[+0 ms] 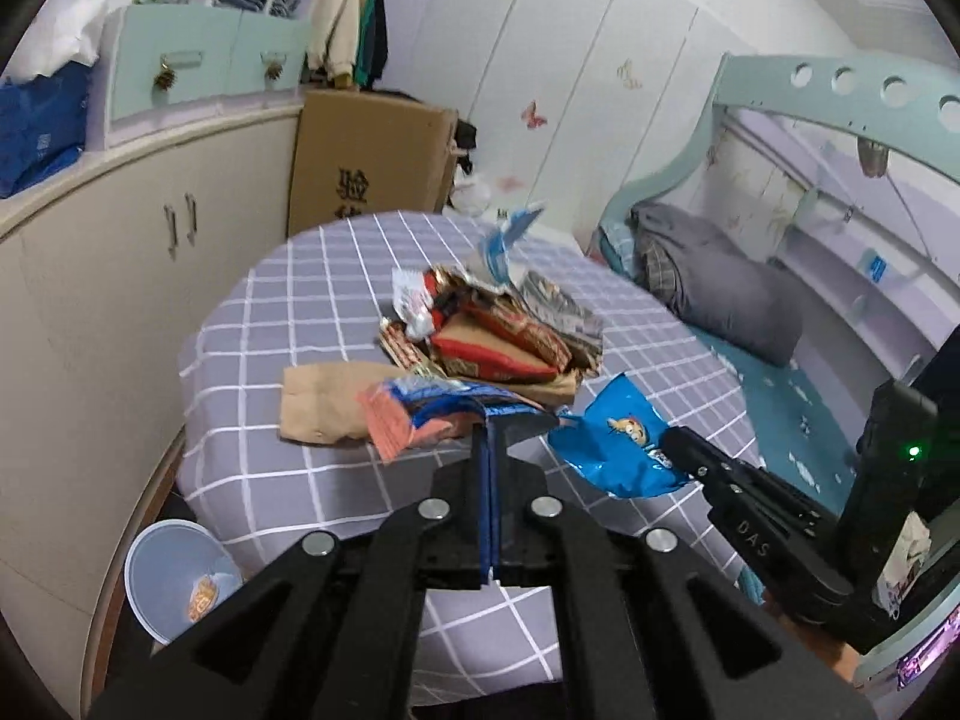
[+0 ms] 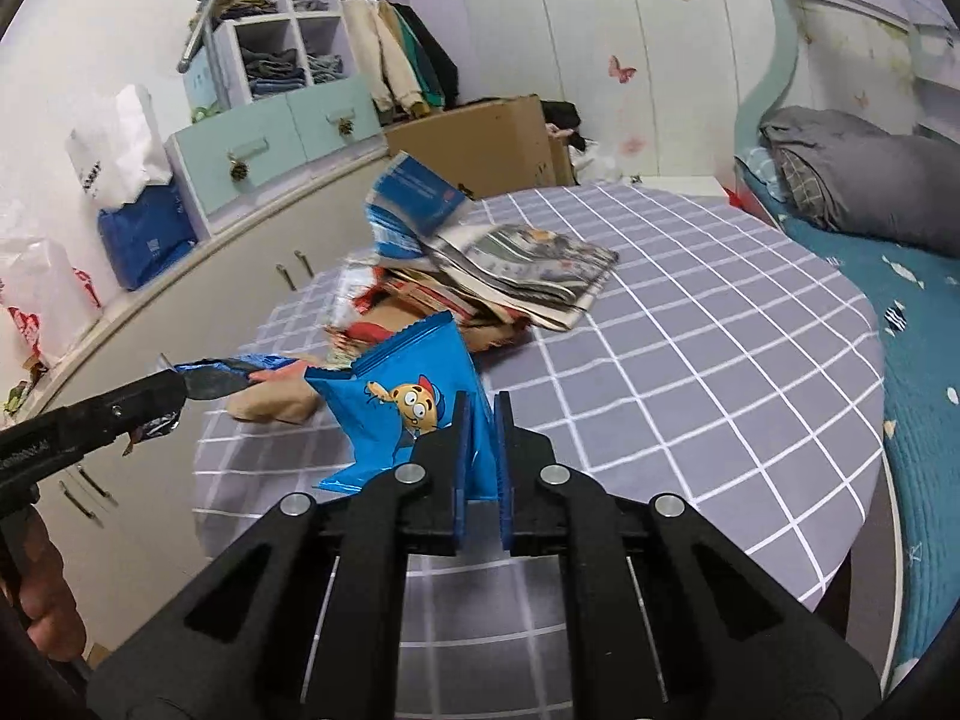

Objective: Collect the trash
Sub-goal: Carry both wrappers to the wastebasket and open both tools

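My left gripper is shut on a pink and blue wrapper, lifted just above the checked tablecloth. In the right wrist view that gripper enters from the left with the wrapper in its tips. My right gripper is shut on a blue snack bag with a cartoon face; the bag hangs from the right gripper in the left wrist view. A pile of wrappers and papers lies mid-table on a brown paper bag.
A pale blue bin with a wrapper inside stands on the floor at the table's left. A cardboard box stands behind the table, cream cabinets run along the left, and a bed lies to the right.
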